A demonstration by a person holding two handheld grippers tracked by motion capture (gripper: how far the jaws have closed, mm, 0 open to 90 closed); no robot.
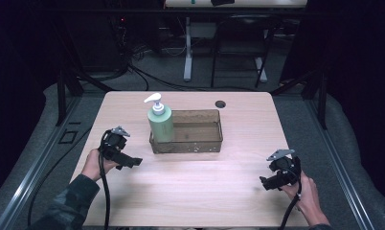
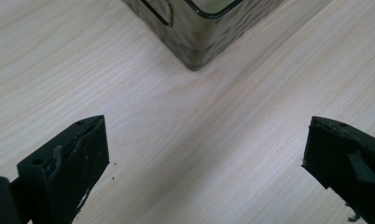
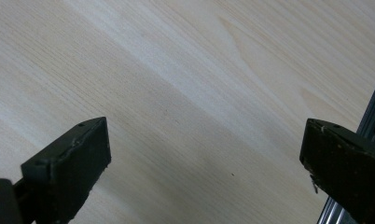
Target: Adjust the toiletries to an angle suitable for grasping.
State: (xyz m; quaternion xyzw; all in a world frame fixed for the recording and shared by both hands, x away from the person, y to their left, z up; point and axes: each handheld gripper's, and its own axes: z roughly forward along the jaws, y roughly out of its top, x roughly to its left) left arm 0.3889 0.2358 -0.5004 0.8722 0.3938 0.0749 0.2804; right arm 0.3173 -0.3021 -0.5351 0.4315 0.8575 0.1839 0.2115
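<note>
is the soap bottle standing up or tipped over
Upright: the green pump bottle stands at the left end of the brown tray, its white pump head on top.

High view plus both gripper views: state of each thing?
pump bottle: upright, in the tray's left end
tray: on the table, otherwise empty
left gripper: jaws open, empty, near the tray's corner
right gripper: jaws open, empty, over bare table

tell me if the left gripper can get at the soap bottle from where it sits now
Probably yes. The left gripper is open, holds nothing and lies near the left end of the tray, where the soap bottle stands upright. The bare table lies between them, and most of the bottle rises above the low tray wall.
</note>
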